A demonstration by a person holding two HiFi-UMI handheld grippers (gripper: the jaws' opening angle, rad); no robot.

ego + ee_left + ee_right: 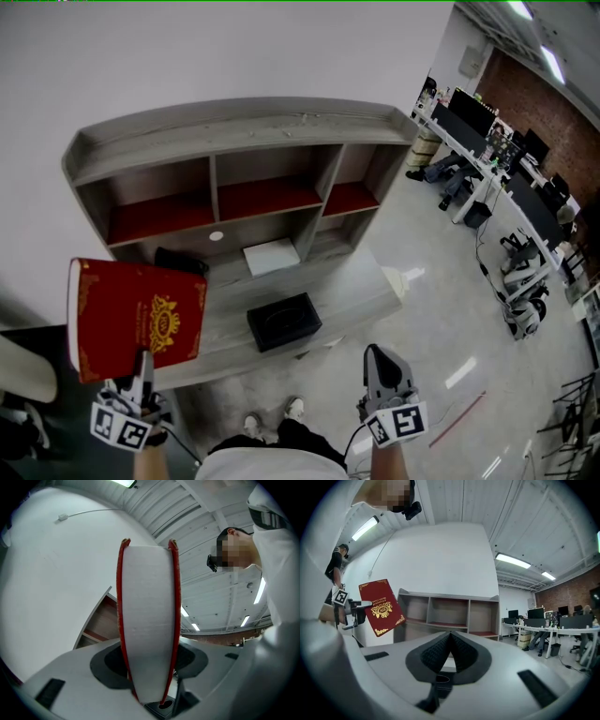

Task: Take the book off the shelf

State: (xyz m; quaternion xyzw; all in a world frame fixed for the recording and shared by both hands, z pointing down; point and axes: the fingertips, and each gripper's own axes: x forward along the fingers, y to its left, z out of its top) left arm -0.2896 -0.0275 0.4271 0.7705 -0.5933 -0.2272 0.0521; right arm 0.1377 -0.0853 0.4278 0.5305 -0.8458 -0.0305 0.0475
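The red book [136, 319] is already off the shelf [234, 127]. It is up in the air, to the left of the shelf and not touching it. I can see its front cover with the gold crest.

My left gripper [142, 370] has the book by its bottom edge. In the left gripper view, the white pages stand up between the two jaws, and one jaw presses on each red cover. So this gripper is squeezing the book.

My right gripper [382, 361] is low on the right, well apart from the book. Its jaws are pushed together and nothing is in them.

A black box [283, 321] sits on the low board of the shelf, near the middle.

I think the job is almost done. The book is big and I only hold a small bit at the bottom, so it could tip over or slip. I should squeeze firmly, hold it straight up, move slowly, and not bump the shelf.
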